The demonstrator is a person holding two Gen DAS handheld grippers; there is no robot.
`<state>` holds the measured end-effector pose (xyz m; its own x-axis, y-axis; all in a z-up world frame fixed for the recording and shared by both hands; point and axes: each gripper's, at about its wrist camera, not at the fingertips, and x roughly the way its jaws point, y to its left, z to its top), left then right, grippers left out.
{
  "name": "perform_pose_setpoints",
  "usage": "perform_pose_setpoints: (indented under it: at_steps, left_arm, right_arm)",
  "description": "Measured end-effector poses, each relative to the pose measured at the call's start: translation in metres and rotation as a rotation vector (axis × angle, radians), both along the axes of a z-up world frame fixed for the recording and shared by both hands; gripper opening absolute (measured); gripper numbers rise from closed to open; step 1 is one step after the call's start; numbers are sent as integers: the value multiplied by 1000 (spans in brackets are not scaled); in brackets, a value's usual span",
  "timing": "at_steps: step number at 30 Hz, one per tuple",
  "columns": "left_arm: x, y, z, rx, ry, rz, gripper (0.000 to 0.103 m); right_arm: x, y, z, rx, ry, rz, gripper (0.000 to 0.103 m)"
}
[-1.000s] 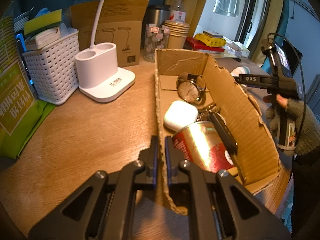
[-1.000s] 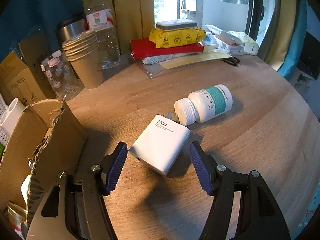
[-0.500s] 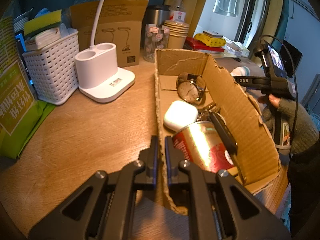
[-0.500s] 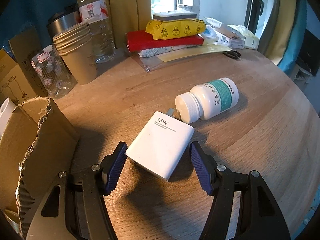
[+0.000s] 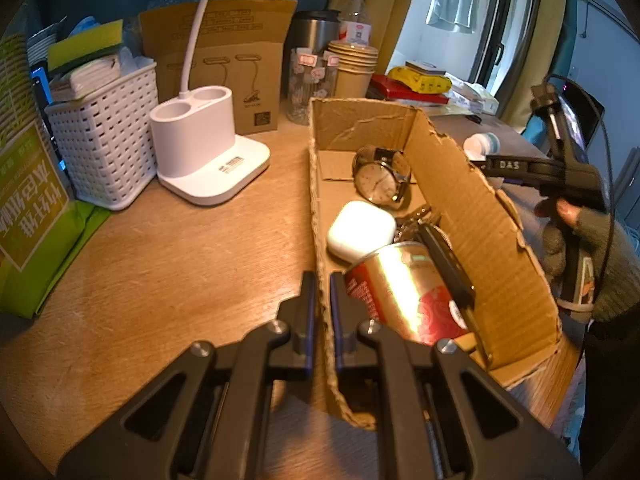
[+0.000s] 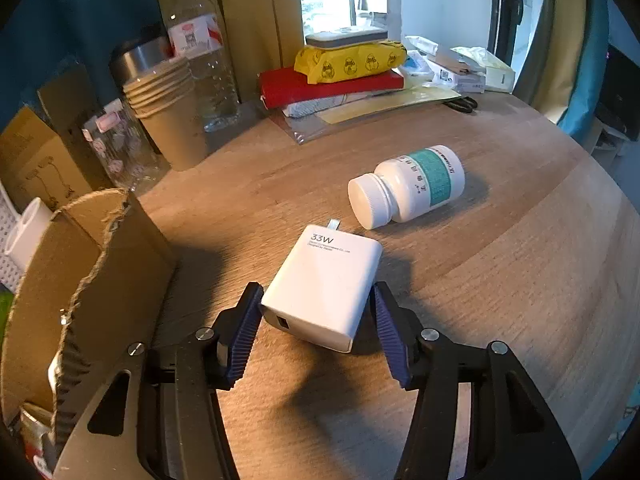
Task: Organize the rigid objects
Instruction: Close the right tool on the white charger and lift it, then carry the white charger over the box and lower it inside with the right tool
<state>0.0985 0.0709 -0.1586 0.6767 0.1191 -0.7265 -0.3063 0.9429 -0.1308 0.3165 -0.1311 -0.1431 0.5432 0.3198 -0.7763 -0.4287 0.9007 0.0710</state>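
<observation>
My left gripper [image 5: 323,280] is shut on the near left wall of the torn cardboard box [image 5: 320,200]. Inside the box lie a wristwatch [image 5: 380,180], a white earbud case [image 5: 360,230], a red-and-silver can [image 5: 404,292] and a black key fob [image 5: 444,256]. On the wooden table right of the box, a white 33W charger [image 6: 332,280] lies flat between the blue pads of my right gripper [image 6: 318,292]. Those jaws are closing; the left pad is at the charger's corner and a thin gap shows at the right pad. A white pill bottle [image 6: 412,184] lies on its side just beyond.
A white lamp base [image 5: 200,148], a white basket [image 5: 104,132] and a green bag [image 5: 28,208] stand left of the box. Paper cups [image 6: 168,120], a water bottle [image 6: 200,52], a red book stack [image 6: 332,80] and scissors [image 6: 462,102] line the back.
My right gripper has crept forward over the charger and its jaws have narrowed around it. The left gripper and the box have not moved.
</observation>
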Motion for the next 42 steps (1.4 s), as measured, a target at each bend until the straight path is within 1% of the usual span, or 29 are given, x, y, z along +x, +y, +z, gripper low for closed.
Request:
perform_pose_setpoints:
  at_steps: [4, 6, 11, 15, 17, 19, 22, 23, 24, 25, 32, 42]
  left_arm:
    - [-1, 1, 0, 1, 0, 0, 9]
    - [-1, 1, 0, 1, 0, -1, 9]
    - [0, 1, 0, 1, 0, 0, 9]
    - [0, 1, 0, 1, 0, -1, 9]
    - [0, 1, 0, 1, 0, -1, 9]
    - [0, 1, 0, 1, 0, -1, 9]
    - [0, 1, 0, 1, 0, -1, 9]
    - [0, 1, 0, 0, 0, -1, 9]
    - [0, 0, 0, 0, 0, -1, 9]
    - [0, 0, 0, 1, -1, -1, 9]
    - [0, 0, 0, 1, 0, 0, 9]
    - [0, 0, 0, 2, 0, 0, 9]
  right_arm:
    - [-5, -6, 6, 27, 6, 2, 57]
    - [-8, -6, 5, 3, -7, 5, 57]
    - [-12, -3, -5, -62, -5, 10, 57]
    - [-7, 0, -10, -83, 2, 2, 57]
    - [-4, 2, -13, -96, -1, 2, 59]
    - [-1, 6, -15, -103, -5, 6, 65]
    - [2, 10, -17, -114, -19, 6, 66]
    - [3, 10, -17, -110, -19, 6, 66]
    - [3, 9, -17, -108, -22, 1, 62]
    - [4, 8, -16, -109, -27, -2, 55]
    - [-4, 0, -8, -52, -19, 6, 52]
    - [-29, 0, 21, 10, -62, 46, 51]
